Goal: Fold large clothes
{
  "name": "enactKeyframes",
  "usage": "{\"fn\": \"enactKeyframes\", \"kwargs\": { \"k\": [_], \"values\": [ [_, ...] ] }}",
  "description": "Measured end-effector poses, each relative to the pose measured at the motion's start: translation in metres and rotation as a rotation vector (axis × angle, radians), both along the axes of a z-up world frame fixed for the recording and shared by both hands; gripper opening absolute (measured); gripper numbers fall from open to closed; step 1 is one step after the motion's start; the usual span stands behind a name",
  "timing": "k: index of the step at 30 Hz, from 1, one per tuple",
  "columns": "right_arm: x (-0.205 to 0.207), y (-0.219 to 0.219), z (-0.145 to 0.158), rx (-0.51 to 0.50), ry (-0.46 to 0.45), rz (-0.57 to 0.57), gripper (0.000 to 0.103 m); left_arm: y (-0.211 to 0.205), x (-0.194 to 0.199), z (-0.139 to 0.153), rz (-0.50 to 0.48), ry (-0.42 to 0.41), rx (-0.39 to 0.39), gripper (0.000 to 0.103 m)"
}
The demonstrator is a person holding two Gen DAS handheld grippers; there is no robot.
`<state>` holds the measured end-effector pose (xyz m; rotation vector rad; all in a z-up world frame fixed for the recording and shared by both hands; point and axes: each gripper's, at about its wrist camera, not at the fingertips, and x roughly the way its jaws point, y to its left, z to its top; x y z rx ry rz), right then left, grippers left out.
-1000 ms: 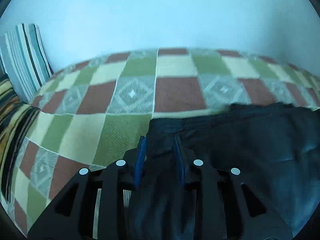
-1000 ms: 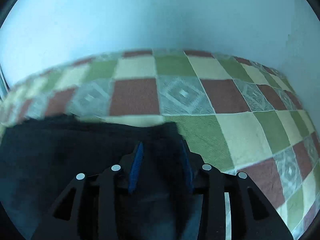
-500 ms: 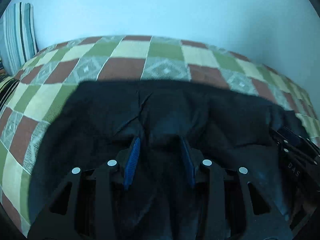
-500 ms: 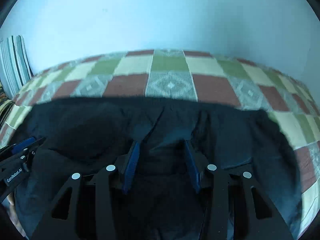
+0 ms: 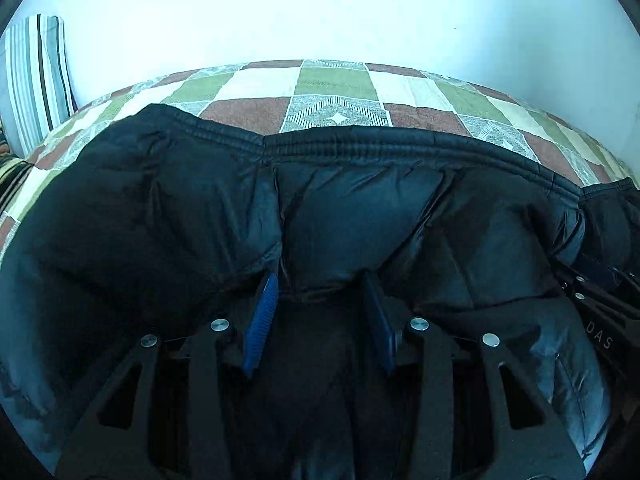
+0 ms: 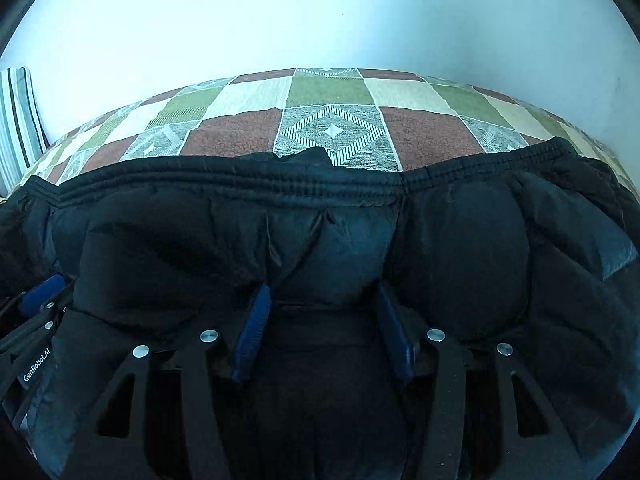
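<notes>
A black puffy jacket (image 5: 200, 208) lies on a checkered bedspread (image 5: 336, 84), its ribbed hem (image 5: 400, 144) towards the wall. My left gripper (image 5: 322, 280) is shut on a bunched fold of the jacket between its blue pads (image 5: 262, 316). In the right wrist view the same jacket (image 6: 500, 248) fills the lower half, and my right gripper (image 6: 322, 292) is shut on a fold of it. Each gripper shows at the edge of the other view: the right gripper (image 5: 600, 304), the left gripper (image 6: 36, 316).
A pale blue wall (image 5: 320, 8) rises behind the bed. A striped pillow (image 5: 36, 76) stands at the far left, also seen in the right wrist view (image 6: 16, 120). The bedspread (image 6: 332, 128) shows beyond the hem.
Both grippers have carried the jacket forward over itself. The hem now lies further up the bed and the jacket fills both views. The grippers stand closer together.
</notes>
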<state>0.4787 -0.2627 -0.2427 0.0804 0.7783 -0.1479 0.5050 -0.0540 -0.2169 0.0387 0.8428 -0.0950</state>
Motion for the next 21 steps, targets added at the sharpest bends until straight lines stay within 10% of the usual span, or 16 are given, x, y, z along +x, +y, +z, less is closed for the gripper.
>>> {"fn": "enactKeyframes", "kwargs": {
  "k": [16,21],
  "values": [
    [0.000,0.004,0.011,-0.047,0.003,-0.014,0.057,-0.008,0.004,0.004,0.000,0.011,0.045,0.046],
    [-0.033,-0.011,0.040,0.021,-0.055,-0.035,0.074,0.015,-0.015,0.030,-0.047,0.056,-0.060,0.074]
  ]
}}
